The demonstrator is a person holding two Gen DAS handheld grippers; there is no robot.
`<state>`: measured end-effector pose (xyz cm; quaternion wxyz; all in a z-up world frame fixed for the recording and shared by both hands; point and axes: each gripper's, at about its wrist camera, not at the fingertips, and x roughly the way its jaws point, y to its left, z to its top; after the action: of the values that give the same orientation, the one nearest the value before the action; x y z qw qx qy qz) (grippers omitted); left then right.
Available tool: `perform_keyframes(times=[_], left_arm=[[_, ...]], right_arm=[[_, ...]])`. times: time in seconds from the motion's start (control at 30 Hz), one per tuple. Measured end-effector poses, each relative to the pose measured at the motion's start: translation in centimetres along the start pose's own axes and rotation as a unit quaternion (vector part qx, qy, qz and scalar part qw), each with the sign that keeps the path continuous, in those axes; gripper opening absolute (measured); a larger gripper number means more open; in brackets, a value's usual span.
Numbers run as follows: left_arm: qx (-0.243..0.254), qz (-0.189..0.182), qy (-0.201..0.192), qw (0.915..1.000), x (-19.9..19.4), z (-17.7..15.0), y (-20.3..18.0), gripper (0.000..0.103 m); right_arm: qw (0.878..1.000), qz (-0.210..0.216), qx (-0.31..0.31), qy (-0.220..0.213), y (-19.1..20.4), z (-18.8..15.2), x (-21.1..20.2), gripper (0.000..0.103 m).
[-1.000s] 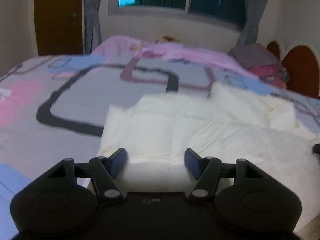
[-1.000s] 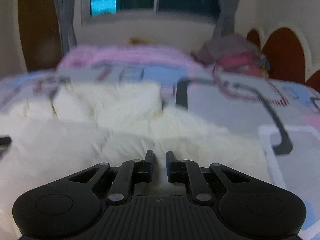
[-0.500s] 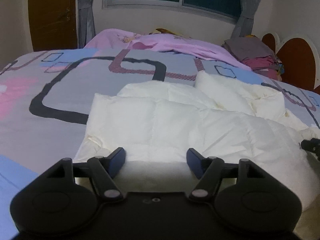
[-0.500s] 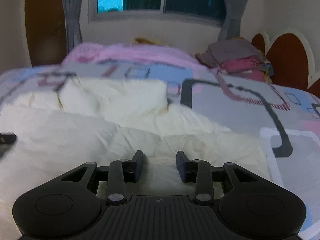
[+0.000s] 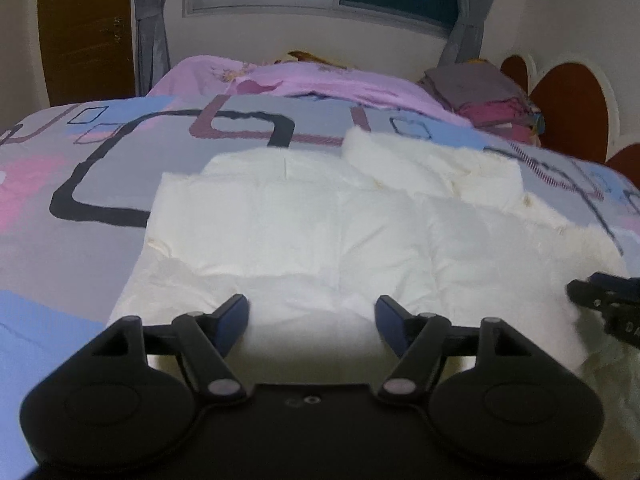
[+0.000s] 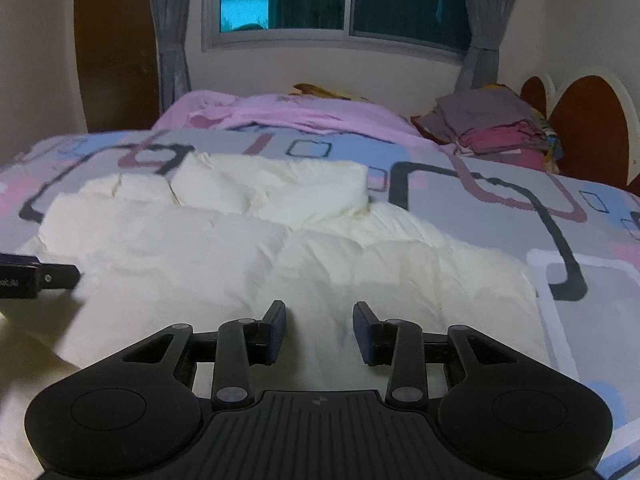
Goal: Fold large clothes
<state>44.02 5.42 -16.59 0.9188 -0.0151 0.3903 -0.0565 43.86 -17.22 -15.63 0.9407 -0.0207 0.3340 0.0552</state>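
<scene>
Left gripper (image 5: 312, 314): jaws spread wide, nothing pinched, over the near edge of a white puffy quilted garment (image 5: 320, 224) lying flat on the patterned grey, blue and pink bedspread (image 5: 80, 184). Right gripper (image 6: 319, 320): jaws parted, empty, above the same garment's (image 6: 240, 256) near edge; folded clothes stack (image 6: 496, 128) beyond.

Patterned bed (image 5: 80, 216) under white padded garment (image 5: 320, 232), pink blanket (image 6: 288, 114), folded clothes (image 6: 492, 124).

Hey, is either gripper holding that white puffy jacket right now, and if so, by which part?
Nothing is held. The left gripper and right gripper both stand open over the near edge of the white jacket, with no fabric pinched between their fingers.
</scene>
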Motion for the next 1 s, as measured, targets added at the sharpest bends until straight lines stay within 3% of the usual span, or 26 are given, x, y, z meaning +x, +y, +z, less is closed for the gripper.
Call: perform_keyframes(times=[0.13, 0.4, 0.83, 0.93, 1.0], left_arm=[[0.002, 0.007, 0.010, 0.9999, 1.1, -0.6, 0.2, 0.072], [0.012, 0.019, 0.014, 0.9997, 1.7, -1.1, -0.4, 0.072], [0.004, 0.059, 0.035, 0.9976, 0.8, -0.4, -1.3, 0.077], [0.004, 0.068, 0.030, 0.9972, -0.8, -0.3, -1.4, 0.078], [-0.001, 0.065, 0.025, 0.9976, -2.0, -0.3, -1.4, 0.079]], right_arm=[[1.000, -0.017, 0.008, 0.013, -1.4, -1.4, 0.4, 0.041], [0.999, -0.004, 0.018, 0.032, -2.3, -2.4, 1.6, 0.042], [0.998, 0.022, 0.025, 0.054, -3.1, -1.5, 1.8, 0.042], [0.998, 0.032, 0.024, 0.055, -3.3, -1.1, 1.2, 0.048], [0.997, 0.041, 0.037, 0.046, -3.4, -0.9, 0.2, 0.070]])
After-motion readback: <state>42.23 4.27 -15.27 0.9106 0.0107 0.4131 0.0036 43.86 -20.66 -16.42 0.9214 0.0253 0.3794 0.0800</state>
